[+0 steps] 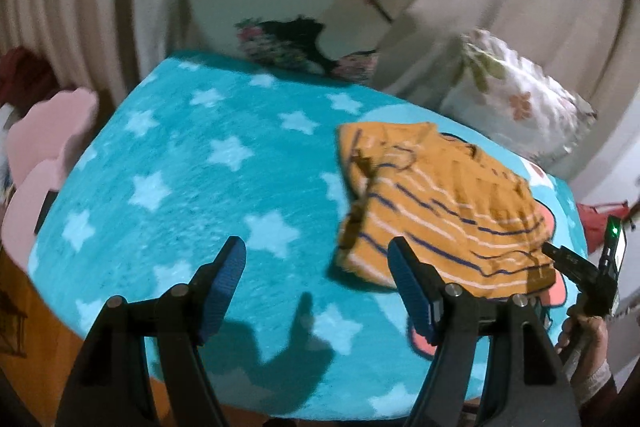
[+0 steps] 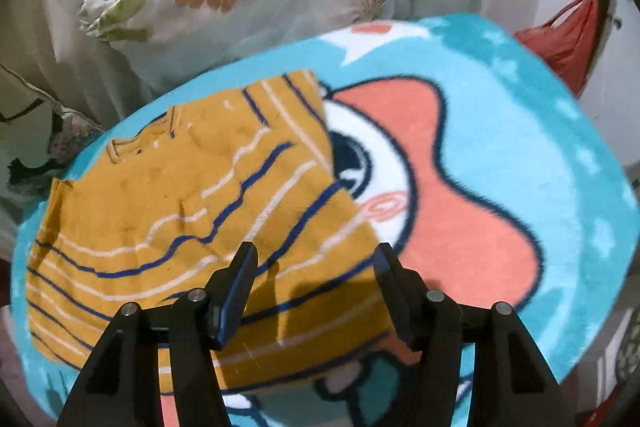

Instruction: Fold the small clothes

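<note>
A small mustard-orange shirt (image 1: 444,203) with navy and white stripes lies folded on a turquoise star blanket (image 1: 192,179). In the left wrist view it sits to the right. My left gripper (image 1: 316,259) is open and empty, above the blanket just left of the shirt's near edge. The right gripper (image 1: 576,263) shows at the far right edge of that view, held in a hand. In the right wrist view the shirt (image 2: 172,211) fills the left and centre. My right gripper (image 2: 316,259) is open and empty, over the shirt's near right edge.
A cream printed pillow (image 1: 288,7) and a floral pillow (image 1: 516,95) stand at the back of the blanket. A pink cloud-shaped board (image 1: 44,155) edges the left side. A red cloth (image 2: 568,43) hangs at the right. The blanket's cartoon print (image 2: 460,211) lies right of the shirt.
</note>
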Motion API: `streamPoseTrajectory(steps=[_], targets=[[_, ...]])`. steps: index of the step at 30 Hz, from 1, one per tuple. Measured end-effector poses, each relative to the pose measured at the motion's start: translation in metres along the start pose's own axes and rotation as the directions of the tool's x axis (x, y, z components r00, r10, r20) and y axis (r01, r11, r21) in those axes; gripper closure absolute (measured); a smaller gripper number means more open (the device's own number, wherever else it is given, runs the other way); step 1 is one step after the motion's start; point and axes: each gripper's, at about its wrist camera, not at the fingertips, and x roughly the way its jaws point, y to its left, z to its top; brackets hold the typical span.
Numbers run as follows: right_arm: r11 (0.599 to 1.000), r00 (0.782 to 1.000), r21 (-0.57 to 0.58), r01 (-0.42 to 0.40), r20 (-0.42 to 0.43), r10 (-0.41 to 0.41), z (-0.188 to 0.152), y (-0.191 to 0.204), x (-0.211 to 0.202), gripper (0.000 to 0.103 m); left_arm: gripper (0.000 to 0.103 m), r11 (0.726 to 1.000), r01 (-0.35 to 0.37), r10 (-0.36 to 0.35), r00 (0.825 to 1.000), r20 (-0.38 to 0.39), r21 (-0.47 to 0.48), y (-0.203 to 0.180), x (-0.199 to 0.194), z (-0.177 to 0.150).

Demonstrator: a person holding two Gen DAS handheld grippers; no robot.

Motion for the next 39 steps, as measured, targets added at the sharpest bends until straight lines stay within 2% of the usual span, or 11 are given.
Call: streamPoseTrajectory(steps=[5,9,12,14,21,26,29,32,35,37,39], targets=[[1.0,1.0,0.006,-0.002,0.004,0.002,-0.018,0.004,-0.009,0.038,0.019,0.998,-0.028,0.023,0.997,0.08,0.061,-0.007,-0.013,0.001],[1.0,1.0,0.022,0.018,-0.015,-0.017,-0.033,0.01,-0.007,0.038,0.01,0.991,-0.111,0.096,0.98,0.173,0.08,0.004,-0.026,0.001],[0.999,0.999,0.036,0.027,-0.03,-0.026,-0.041,0.012,-0.012,0.037,0.009,0.984,-0.162,0.142,0.967,0.209,0.081,0.018,-0.031,-0.002],[0.999,0.998,0.028,0.035,-0.049,-0.034,-0.047,0.018,-0.014,0.037,0.009,0.984,-0.169,0.153,0.965,0.211,0.06,0.029,-0.03,-0.005],[0.999,0.996,-0.049,0.021,-0.089,-0.026,-0.071,0.043,-0.025,0.037,0.01,0.992,-0.114,0.121,0.981,0.149,-0.056,0.053,-0.031,-0.013],[0.998,0.996,-0.064,-0.024,-0.088,0.019,-0.069,0.053,-0.032,0.037,0.009,0.987,-0.148,0.159,0.964,0.213,-0.069,0.052,-0.056,-0.017],[0.993,0.995,-0.1,-0.065,-0.082,0.057,-0.07,0.06,-0.039,0.037,0.009,0.98,-0.185,0.198,0.941,0.274,-0.073,0.048,-0.077,-0.023],[0.984,0.993,-0.152,-0.093,-0.085,0.081,-0.076,0.064,-0.045,0.035,0.003,0.968,-0.224,0.249,0.901,0.355,-0.112,0.039,-0.103,-0.03],[0.976,0.992,-0.198,-0.091,-0.102,0.072,-0.086,0.056,-0.047,0.035,0.0,0.957,-0.258,0.289,0.842,0.455,-0.132,0.02,-0.132,-0.035],[0.975,0.992,-0.2,-0.094,-0.107,0.074,-0.092,0.043,-0.05,0.035,0.0,0.949,-0.293,0.31,0.787,0.534,-0.119,0.001,-0.149,-0.036],[0.972,0.991,-0.212,-0.098,-0.109,0.076,-0.099,0.027,-0.052,0.035,0.0,0.953,-0.293,0.279,0.74,0.612,-0.081,-0.025,-0.166,-0.037]])
